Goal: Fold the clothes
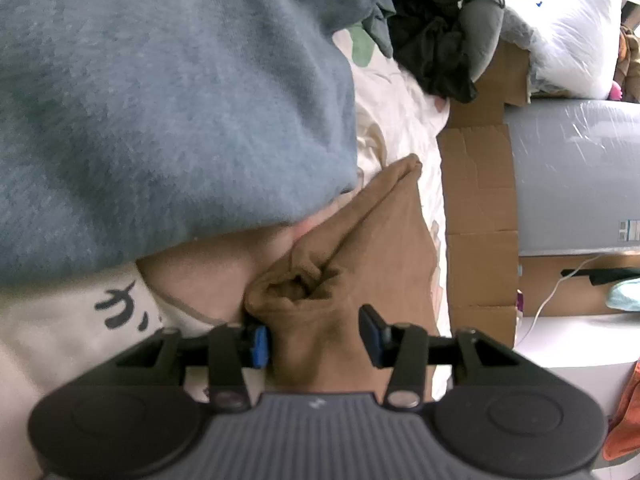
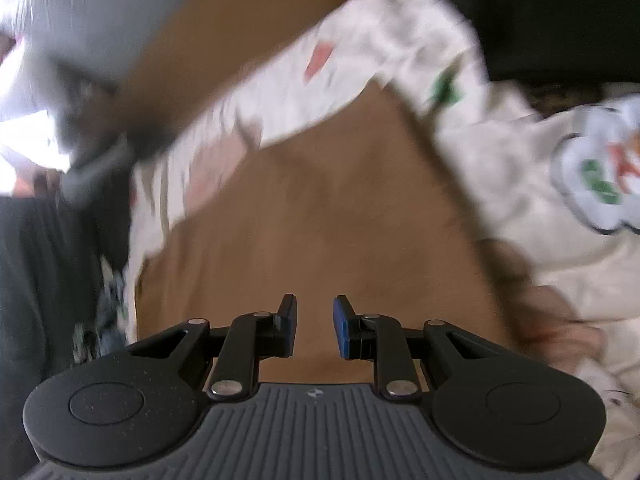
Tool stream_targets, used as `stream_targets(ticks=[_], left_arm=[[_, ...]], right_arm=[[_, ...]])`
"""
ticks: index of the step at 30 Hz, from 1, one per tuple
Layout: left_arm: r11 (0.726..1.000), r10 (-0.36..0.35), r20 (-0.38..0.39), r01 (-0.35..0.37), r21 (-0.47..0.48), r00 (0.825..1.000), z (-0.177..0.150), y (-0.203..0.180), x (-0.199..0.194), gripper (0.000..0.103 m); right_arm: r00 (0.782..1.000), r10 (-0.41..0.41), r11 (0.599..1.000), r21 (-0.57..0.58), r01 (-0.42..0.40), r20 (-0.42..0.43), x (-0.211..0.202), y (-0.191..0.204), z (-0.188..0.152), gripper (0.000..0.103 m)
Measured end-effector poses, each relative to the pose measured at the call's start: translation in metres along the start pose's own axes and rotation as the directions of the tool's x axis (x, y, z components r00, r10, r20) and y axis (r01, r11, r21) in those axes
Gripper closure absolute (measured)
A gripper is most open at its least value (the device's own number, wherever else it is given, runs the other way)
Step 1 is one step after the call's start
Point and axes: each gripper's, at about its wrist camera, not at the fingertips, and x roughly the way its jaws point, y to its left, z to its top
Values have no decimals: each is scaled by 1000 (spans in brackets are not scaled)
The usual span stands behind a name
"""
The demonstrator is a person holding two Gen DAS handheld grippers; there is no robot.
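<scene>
Both grippers angled down over a brown garment on a printed sheet

The left gripper [image 1: 316, 338] has its jaws apart, bunched brown garment [image 1: 348, 248] lying between them unclamped; only its view shows the blue fleece [image 1: 160, 100], cardboard [image 1: 480, 200] and black brush-like characters on the white cloth, too cut off to read. The right gripper [image 2: 315, 328], jaws narrowly apart and empty, hangs above flat brown fabric in a motion-blurred view, the printed sheet [image 2: 520, 152] beside it

A bulky blue blanket [image 1: 160, 100] crowds the left; dark clothes [image 1: 432, 52] block the far end. Cardboard [image 1: 480, 208] walls the right, seemingly leaving a narrow printed-sheet [image 1: 400, 120] lane.
</scene>
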Motion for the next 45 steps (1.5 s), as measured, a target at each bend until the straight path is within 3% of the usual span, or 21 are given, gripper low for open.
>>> stream_targets(ticks=[2, 6, 13, 18, 23, 29, 37, 38, 41, 45], left_arm=[[1000, 0, 6, 0, -1, 1000, -2, 0, -2, 55], [1000, 1, 11, -1, 13, 1000, -5, 0, -4, 56], [999, -1, 0, 1, 34, 1000, -7, 3, -6, 60], [1000, 7, -4, -7, 20, 1000, -9, 10, -5, 86], [999, -2, -2, 2, 36, 1000, -10, 5, -8, 95], [998, 3, -2, -2, 56, 1000, -11, -16, -15, 97], [993, 12, 18, -14, 120, 1000, -15, -45, -26, 98], [992, 11, 19, -13, 126, 1000, -16, -47, -27, 98], [991, 1, 20, -4, 135, 1000, -17, -52, -29, 98], [987, 2, 24, -6, 161, 1000, -20, -61, -33, 98]], right_arm=[[997, -15, 998, -54, 11, -72, 16, 24, 9, 82], [991, -61, 988, -151, 43, -120, 47, 63, 16, 81], [979, -27, 984, -180, -10, -202, 105, 86, -32, 81], [963, -42, 976, -219, -18, -266, 116, 95, -53, 81], [943, -73, 969, -246, -9, -324, 131, 100, -68, 82], [916, -107, 962, -274, -3, -386, 144, 100, -81, 84], [896, -137, 951, -310, -1, -422, 147, 103, -90, 85], [893, -141, 949, -315, -1, -427, 147, 105, -89, 93], [909, -98, 951, -307, -33, -404, 140, 116, -80, 94], [934, -113, 940, -341, -10, -339, 144, 129, -73, 94]])
